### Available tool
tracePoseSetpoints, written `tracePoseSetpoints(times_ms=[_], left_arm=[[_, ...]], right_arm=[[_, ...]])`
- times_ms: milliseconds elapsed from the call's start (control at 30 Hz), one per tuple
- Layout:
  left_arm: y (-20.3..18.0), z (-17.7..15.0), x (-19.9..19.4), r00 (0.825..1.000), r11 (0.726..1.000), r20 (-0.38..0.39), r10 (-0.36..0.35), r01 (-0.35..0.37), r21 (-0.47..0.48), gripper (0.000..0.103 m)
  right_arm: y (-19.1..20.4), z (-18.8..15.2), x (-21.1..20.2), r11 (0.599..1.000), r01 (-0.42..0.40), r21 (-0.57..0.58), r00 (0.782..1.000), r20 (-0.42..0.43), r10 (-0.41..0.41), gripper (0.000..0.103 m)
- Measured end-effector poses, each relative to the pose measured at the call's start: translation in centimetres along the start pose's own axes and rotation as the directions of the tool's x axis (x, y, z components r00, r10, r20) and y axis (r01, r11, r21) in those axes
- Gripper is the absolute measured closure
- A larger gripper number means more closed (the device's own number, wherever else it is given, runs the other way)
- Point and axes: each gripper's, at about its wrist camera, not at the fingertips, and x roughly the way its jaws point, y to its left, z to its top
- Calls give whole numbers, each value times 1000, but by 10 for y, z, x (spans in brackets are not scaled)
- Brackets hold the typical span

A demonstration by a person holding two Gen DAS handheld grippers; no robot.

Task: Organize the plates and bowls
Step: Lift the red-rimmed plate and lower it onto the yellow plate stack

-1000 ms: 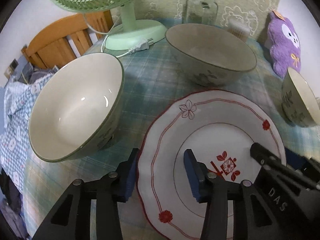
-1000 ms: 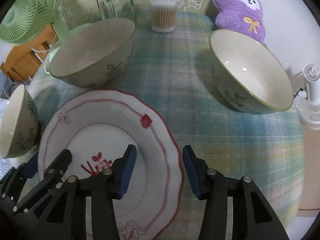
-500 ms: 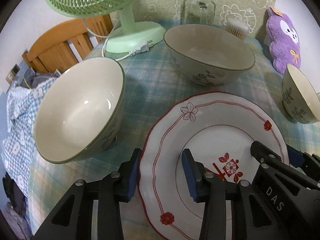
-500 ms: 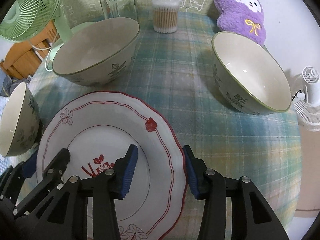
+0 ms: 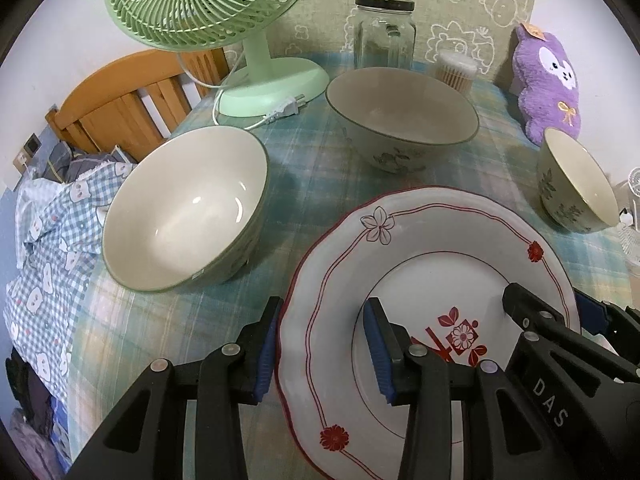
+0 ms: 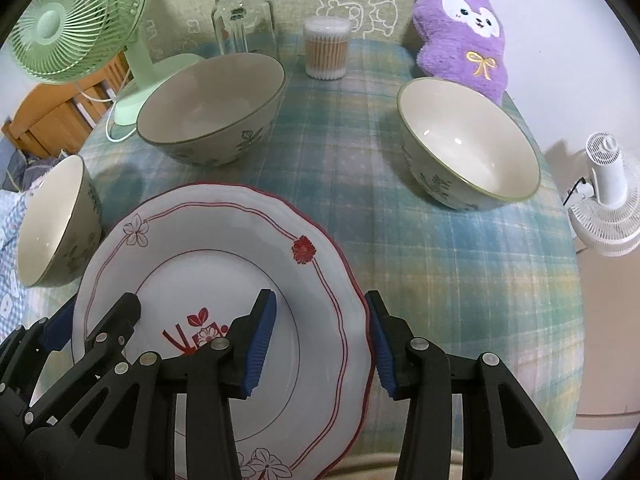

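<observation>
- Left wrist view: the left gripper [image 5: 320,344] has its fingers set on either side of the left rim of the white plate with red trim [image 5: 432,280]; one blue pad lies against the outer edge and the other over the plate's inner face, clamped on the rim.
- At the near right, the right gripper [image 5: 560,312] straddles the plate's opposite rim.
- The plate is at the near middle of the bench [image 5: 312,168], which wears a blue-green plaid cloth.
- A tilted bowl [image 5: 180,216] is to the left of the plate, a large bowl [image 5: 400,120] beyond it, and a small bowl [image 5: 576,184] to the right.
- A green fan [image 5: 224,12], a glass jar [image 5: 384,32], a tub of cotton swabs [image 5: 456,70] and a purple plush toy [image 5: 548,80] line the far edge.
- Right wrist view: the right gripper [image 6: 320,340] has its fingers on either side of the plate's [image 6: 224,264] right rim, gripping it.
- The left gripper [image 6: 96,316] holds the near left rim.
- The large bowl [image 6: 212,108] is far left, the tilted bowl [image 6: 56,220] at the left edge, and the other bowl [image 6: 468,148] well apart on the right.
- A white fan [image 6: 608,200] is beyond the bench's right edge.
</observation>
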Motion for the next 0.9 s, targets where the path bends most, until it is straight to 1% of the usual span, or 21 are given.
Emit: tracePoseSetpoints(times_ms=[233, 400, 633, 900], left_arm=[[-1, -13, -21, 1000, 1000, 11, -12, 12, 13, 62], [-9, -26, -40, 999, 998, 28, -45, 43, 41, 62], [-24, -53, -57, 996, 992, 21, -86, 84, 92, 62], [-48, -87, -71, 991, 978, -4, -132, 131, 162, 62]], right_arm=[[-4, -19, -23, 1000, 8, 17, 1000, 4, -8, 54], [-16, -37, -41, 998, 25, 56, 1000, 14, -25, 54], [-37, -72, -61, 992, 56, 114, 998, 11, -58, 54], [-63, -118, -74, 979, 93, 181, 996, -10, -93, 54]])
